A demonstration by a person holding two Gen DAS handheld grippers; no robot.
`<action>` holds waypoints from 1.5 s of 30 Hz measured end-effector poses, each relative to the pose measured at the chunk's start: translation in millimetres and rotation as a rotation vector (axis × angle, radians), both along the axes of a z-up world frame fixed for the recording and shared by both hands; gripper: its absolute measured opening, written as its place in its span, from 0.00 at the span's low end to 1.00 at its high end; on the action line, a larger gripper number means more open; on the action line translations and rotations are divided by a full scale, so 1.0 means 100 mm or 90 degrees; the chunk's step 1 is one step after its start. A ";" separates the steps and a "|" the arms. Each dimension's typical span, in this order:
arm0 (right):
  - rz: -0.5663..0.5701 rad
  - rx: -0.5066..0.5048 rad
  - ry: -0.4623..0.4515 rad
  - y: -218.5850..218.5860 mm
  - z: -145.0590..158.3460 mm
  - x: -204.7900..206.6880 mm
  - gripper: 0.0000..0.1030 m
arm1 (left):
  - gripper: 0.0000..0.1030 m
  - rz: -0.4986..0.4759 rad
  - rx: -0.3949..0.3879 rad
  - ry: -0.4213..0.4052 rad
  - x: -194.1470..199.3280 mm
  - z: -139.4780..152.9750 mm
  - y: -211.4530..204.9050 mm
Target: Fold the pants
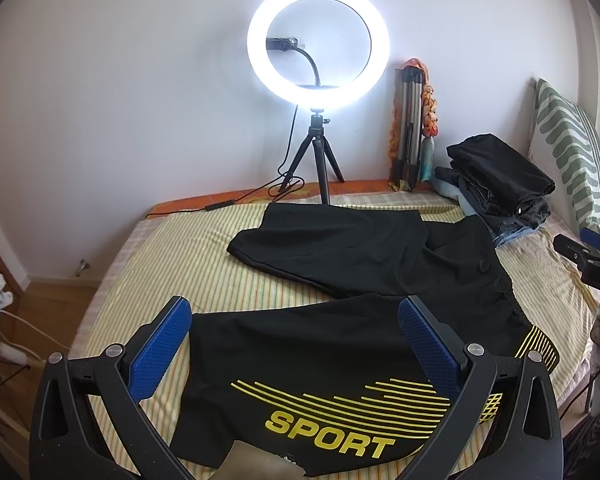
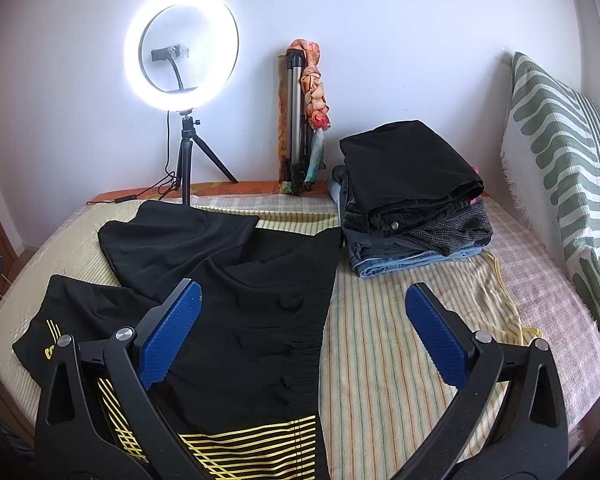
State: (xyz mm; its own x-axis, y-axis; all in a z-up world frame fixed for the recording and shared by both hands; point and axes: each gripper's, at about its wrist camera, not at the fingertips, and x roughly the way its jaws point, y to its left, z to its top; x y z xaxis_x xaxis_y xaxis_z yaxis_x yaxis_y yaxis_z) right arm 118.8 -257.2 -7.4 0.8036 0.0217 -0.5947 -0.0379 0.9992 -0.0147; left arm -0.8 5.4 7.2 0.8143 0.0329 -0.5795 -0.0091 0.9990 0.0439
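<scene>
1. The pants (image 1: 340, 264) lay spread on the bed (image 1: 172, 248), legs splayed apart.
2. Our left gripper (image 1: 295, 322) hung spread over the "SPORT" leg, holding nothing.
3. Our right gripper (image 2: 303, 306) gaped empty above the waistband.
4. A clothes stack (image 2: 412, 196) sat beside the pants, near the pillow (image 2: 560, 152).

Ring light (image 1: 318, 46) lit, on small tripod at far bed edge. Folded tripod (image 2: 294, 120) with orange scarf leans on wall. Stack of folded clothes (image 2: 414, 196) near green-striped pillow (image 2: 560, 152). Striped bedspread (image 2: 400, 320) underneath.
</scene>
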 end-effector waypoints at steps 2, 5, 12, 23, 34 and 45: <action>0.002 -0.002 -0.001 0.01 0.01 0.00 1.00 | 1.00 0.001 0.001 0.000 0.00 0.00 0.00; 0.003 -0.003 -0.001 0.02 0.01 0.01 1.00 | 1.00 0.000 0.001 -0.001 0.00 0.01 0.00; -0.002 -0.002 0.000 0.02 0.01 0.01 1.00 | 1.00 0.001 0.000 -0.003 -0.01 0.01 -0.02; -0.003 -0.003 0.001 0.01 0.00 0.02 1.00 | 1.00 0.003 0.000 -0.007 -0.01 0.02 -0.01; 0.002 0.000 0.001 0.01 0.02 0.00 1.00 | 1.00 0.002 0.000 -0.006 -0.02 0.01 -0.02; 0.007 0.002 0.005 0.04 0.04 0.00 1.00 | 1.00 0.003 0.000 -0.008 -0.03 0.01 -0.02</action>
